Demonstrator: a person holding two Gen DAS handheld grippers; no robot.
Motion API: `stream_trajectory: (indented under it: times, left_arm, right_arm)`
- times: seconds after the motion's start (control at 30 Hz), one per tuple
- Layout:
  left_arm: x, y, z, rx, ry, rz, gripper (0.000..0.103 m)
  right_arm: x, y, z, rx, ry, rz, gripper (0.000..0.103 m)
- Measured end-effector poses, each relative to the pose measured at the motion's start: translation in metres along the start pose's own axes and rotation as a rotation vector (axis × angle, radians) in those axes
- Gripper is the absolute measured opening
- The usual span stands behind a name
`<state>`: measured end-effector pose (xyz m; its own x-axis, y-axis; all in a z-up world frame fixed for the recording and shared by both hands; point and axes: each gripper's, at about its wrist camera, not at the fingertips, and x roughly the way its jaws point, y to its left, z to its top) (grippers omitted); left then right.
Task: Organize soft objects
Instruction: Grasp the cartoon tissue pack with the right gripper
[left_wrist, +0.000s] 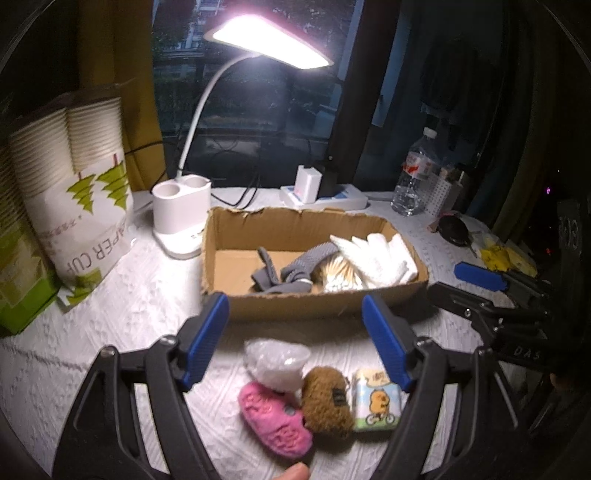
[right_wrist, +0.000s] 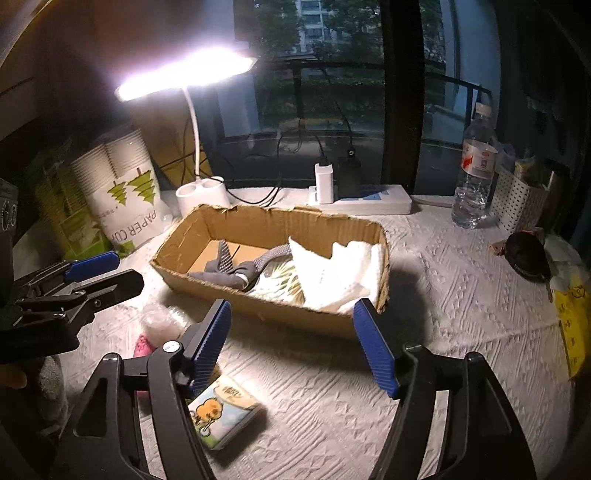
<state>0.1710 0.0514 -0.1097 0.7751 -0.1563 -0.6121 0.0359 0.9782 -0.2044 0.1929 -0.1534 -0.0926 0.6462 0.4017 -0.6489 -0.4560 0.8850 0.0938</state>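
Note:
An open cardboard box (left_wrist: 288, 229) (right_wrist: 258, 221) holds a grey sock (left_wrist: 284, 275) (right_wrist: 236, 275), a white cloth (left_wrist: 380, 258) (right_wrist: 332, 273) and a patterned soft item. On the white tablecloth before the box lie a clear bag (left_wrist: 275, 360), a pink plush (left_wrist: 273, 424), a brown plush (left_wrist: 327, 400) and a cartoon tissue pack (left_wrist: 376, 406) (right_wrist: 221, 410). My left gripper (left_wrist: 295, 332) hovers open above these, nothing between its blue pads. My right gripper (right_wrist: 295, 336) is open and empty just before the box's near wall.
A lit desk lamp (left_wrist: 269, 40) with a white base, a bag of paper cups (left_wrist: 81, 177), a power strip (right_wrist: 362, 201) and a water bottle (right_wrist: 474, 170) stand behind the box. A black object (right_wrist: 528, 256) and yellow papers (right_wrist: 576, 321) lie at the right.

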Motion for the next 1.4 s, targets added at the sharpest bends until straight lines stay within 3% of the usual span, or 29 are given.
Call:
stream_trajectory:
  times: [0.67,1.4]
  left_arm:
    - [-0.021,0.022,-0.046,-0.031,0.017,-0.009,0.076]
    - [-0.011,0.034,-0.080,-0.079,0.075,0.014,0.076]
  right_arm:
    - [0.004,0.040,-0.034,-0.031,0.060,0.004,0.072]
    - [0.050,0.049,-0.072,0.002,0.227,0.055,0.072]
